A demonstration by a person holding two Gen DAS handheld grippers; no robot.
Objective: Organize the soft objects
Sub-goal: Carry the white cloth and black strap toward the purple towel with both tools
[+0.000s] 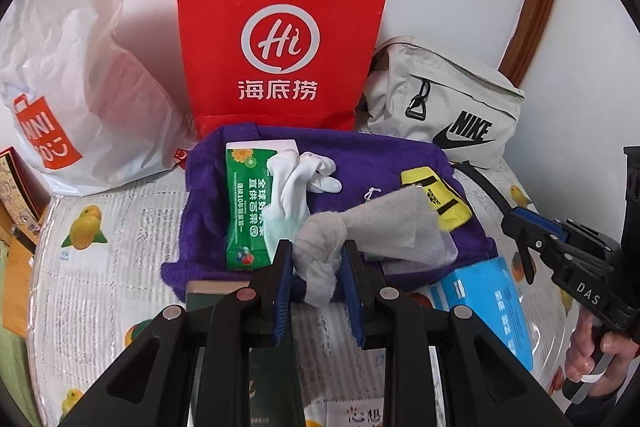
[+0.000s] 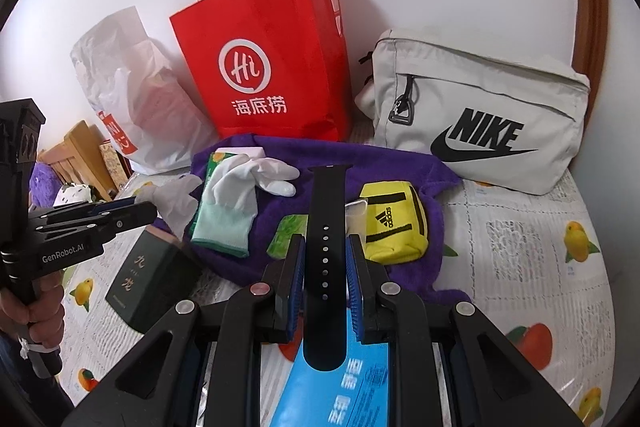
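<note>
Two grippers each hold one soft thing above the purple towel, which lies spread on the surface with its fruit-print cover. The left gripper has its jaws closed on a grey knotted cloth, pinched at the knot, likely because the knot is the thickest part and will not slip out. The rest of that cloth droops back over the towel. The right gripper has its jaws closed on a black watch strap, held by its sides so it stands up long and straight over the front edge of the towel. A white glove with a pale green cuff lies on the towel, on its left half. A small yellow pouch sits on the right half of the towel. A green packet lies under the glove. Behind the towel stands a red paper bag, with a grey Nike bag to the right of it and a white plastic bag to the left. It looks as if the soft things are being gathered on the towel or moved to one of the bags, but the goal spot cannot be told yet. A dark box and a blue pack lie in front of the towel.
</note>
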